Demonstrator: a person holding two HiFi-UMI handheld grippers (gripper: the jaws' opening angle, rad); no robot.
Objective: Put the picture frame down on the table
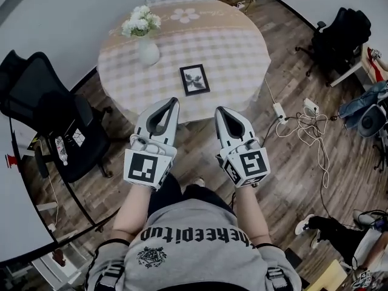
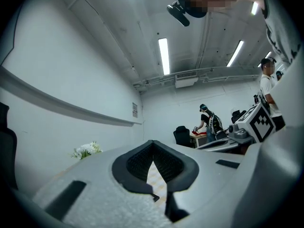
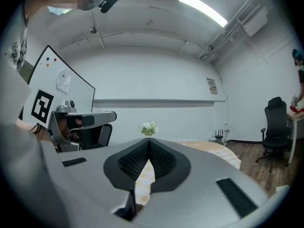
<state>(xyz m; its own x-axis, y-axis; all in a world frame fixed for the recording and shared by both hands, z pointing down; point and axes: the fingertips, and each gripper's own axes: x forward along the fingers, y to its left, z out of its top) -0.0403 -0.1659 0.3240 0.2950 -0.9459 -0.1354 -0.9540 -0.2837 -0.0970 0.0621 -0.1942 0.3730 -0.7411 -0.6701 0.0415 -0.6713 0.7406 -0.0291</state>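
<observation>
One picture frame (image 1: 194,79), dark-rimmed, lying flat on the one round table (image 1: 236,47) with its checked cloth, a little toward the table's near side and touched by neither gripper. Toward the table's left side, well apart from the frame, one white vase (image 1: 147,51) with one bunch of white flowers (image 1: 141,22). Two grippers held side by side at the table's near side, tips pointing toward the frame and short of it: left gripper (image 1: 172,102) and right gripper (image 1: 220,111), each with one marker cube at its rear. In the left gripper view, left gripper (image 2: 153,144) clenched, dark pads meeting at the tips, nothing between them but a sliver of the table's cloth seen through the gap lower down; flowers (image 2: 86,149) off to the left. In the right gripper view, right gripper (image 3: 148,141) likewise pressed closed and empty, flowers (image 3: 149,128) just above the tips. Two black office chairs: one chair (image 1: 51,117) left of the table, a second chair (image 1: 339,32) right of the table. On the wooden floor right of the table, one tangle of white cables (image 1: 306,123).
</observation>
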